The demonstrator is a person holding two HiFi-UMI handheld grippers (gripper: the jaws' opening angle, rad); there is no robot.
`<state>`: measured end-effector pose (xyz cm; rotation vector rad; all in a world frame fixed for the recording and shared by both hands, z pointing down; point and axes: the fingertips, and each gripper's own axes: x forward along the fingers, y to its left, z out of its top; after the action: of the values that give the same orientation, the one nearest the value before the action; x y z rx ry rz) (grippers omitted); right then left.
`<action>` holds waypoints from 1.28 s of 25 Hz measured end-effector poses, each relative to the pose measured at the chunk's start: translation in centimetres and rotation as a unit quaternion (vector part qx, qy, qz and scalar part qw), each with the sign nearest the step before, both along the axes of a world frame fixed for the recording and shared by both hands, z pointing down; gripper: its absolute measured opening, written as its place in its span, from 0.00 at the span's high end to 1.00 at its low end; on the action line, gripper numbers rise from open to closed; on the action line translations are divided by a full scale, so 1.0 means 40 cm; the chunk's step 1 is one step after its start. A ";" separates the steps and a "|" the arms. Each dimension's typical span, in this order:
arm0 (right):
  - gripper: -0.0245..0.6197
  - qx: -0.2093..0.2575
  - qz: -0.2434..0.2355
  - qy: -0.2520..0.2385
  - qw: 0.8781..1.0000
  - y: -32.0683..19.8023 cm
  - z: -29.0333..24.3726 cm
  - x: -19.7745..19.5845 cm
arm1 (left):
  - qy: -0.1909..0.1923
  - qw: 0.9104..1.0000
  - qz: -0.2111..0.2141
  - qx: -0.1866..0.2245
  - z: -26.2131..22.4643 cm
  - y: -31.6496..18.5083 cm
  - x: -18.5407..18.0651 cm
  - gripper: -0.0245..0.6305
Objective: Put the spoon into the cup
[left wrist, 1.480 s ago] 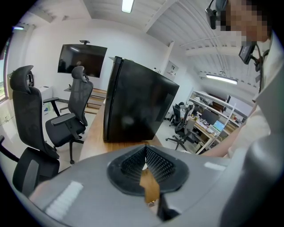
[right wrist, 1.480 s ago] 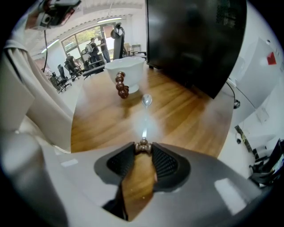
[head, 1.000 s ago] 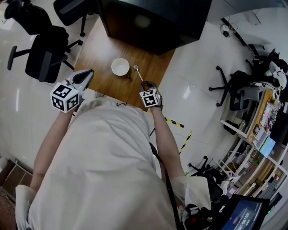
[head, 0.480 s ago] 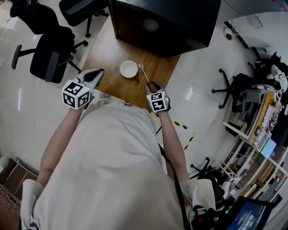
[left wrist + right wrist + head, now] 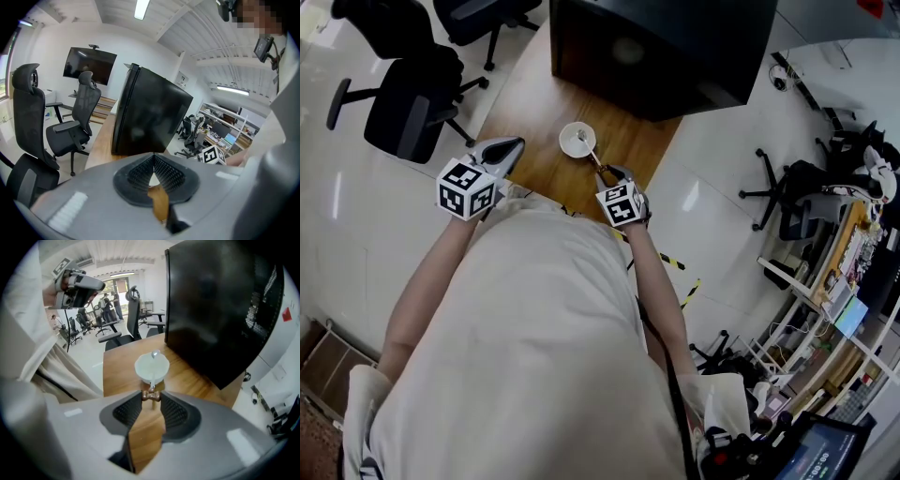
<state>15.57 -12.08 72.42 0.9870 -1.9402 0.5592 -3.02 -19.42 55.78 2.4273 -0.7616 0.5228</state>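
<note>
A white cup (image 5: 578, 141) stands on the wooden table (image 5: 530, 103) in front of a big black box. My right gripper (image 5: 607, 173) is shut on the brown end of a metal spoon (image 5: 590, 153). The spoon's bowl hangs over the cup's mouth. In the right gripper view the spoon (image 5: 152, 377) runs from between the right gripper's (image 5: 151, 396) tips across the cup (image 5: 152, 366) to its far rim. My left gripper (image 5: 514, 146) hovers at the table's near left edge, left of the cup. In its own view the left gripper (image 5: 153, 157) is shut on nothing.
The black box (image 5: 661, 47) fills the table's far end right behind the cup. Black office chairs (image 5: 408, 103) stand on the white floor to the left. Yellow-black tape (image 5: 675, 261) lies on the floor at the right, with more chairs and desks beyond.
My right gripper has carried the spoon up and to the left. Its bowl, earlier to the right of the cup, is now over the cup. The left gripper has stayed put.
</note>
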 end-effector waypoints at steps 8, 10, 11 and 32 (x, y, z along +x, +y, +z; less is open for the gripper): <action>0.77 -0.018 -0.016 0.016 1.000 -0.013 0.006 -0.021 | 0.002 1.000 -0.013 -0.002 -0.001 0.015 -0.024 0.96; 0.77 -0.022 -0.018 0.017 0.999 -0.017 0.009 -0.021 | 0.005 1.000 -0.019 -0.004 0.000 0.014 -0.027 0.96; 0.77 -0.022 -0.020 0.019 0.999 -0.021 0.010 -0.023 | 0.006 1.000 -0.020 -0.004 0.001 0.014 -0.029 0.96; 0.77 -0.034 0.002 0.023 0.999 -0.042 0.031 -0.066 | 0.010 0.999 -0.029 -0.013 0.024 0.037 -0.085 0.96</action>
<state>12.95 -13.77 73.65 0.9531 -1.8682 0.5952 -6.42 -17.96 56.74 2.3758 -0.8094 0.4827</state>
